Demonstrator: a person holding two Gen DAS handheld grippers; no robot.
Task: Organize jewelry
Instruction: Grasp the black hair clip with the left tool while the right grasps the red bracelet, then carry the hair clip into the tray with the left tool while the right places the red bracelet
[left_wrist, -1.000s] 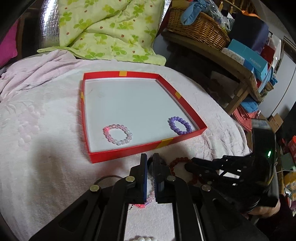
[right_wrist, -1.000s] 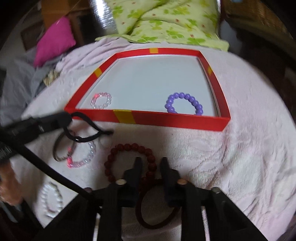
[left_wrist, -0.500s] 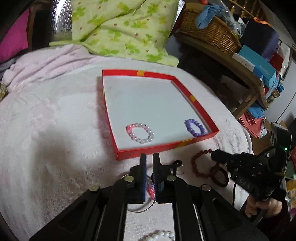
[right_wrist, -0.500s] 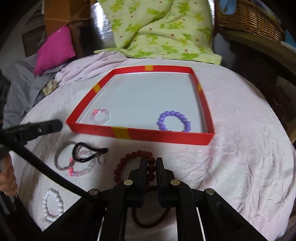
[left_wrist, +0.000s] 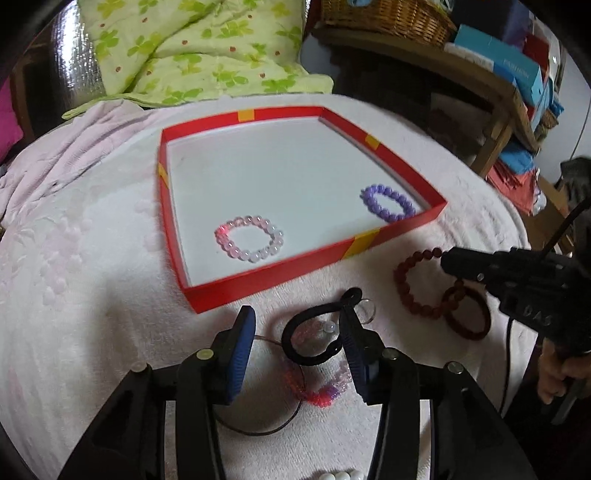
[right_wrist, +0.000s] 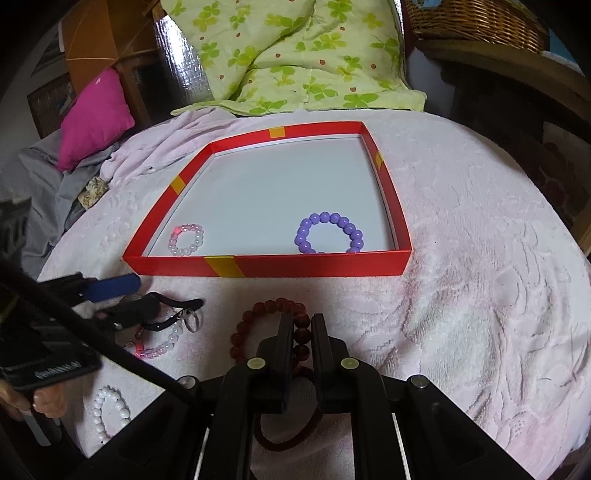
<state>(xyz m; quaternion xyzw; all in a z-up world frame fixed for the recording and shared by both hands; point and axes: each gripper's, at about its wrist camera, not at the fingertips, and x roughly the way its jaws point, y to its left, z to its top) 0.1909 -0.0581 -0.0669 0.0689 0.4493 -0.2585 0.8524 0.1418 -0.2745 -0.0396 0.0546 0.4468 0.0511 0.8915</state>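
1. Left gripper (left_wrist: 297, 345): jaws have just been opening, now apart over the loose pile in front of the red tray (left_wrist: 266, 280). A black hair tie (left_wrist: 314, 339) lies between them; the right pad is at its edge, but whether it touches can't be told. No grip.
2. Same pile: pink bead bracelet (left_wrist: 321, 391), thin wire bangle (left_wrist: 258, 424), small ring (left_wrist: 364, 312), all on the pink blanket (left_wrist: 74, 295).
3. Right gripper (right_wrist: 303, 328): jaws nearly together, pinching the dark red bead bracelet (right_wrist: 258, 314), which is on the blanket w/ a dark red hair tie (right_wrist: 288, 435) just behind.
4. Tray holds two so far: pale pink bracelet (left_wrist: 249, 238) near its front left, purple bracelet (left_wrist: 388, 203) at front right. White bead bracelet (right_wrist: 110, 410) still outside.
5. Meaning: left looks set to close on the next piece; right prob. ready to lift the red beads over the tray wall. Task approx. a third done.
6. Risk: pile is tangled, so one grab may drag neighbours.
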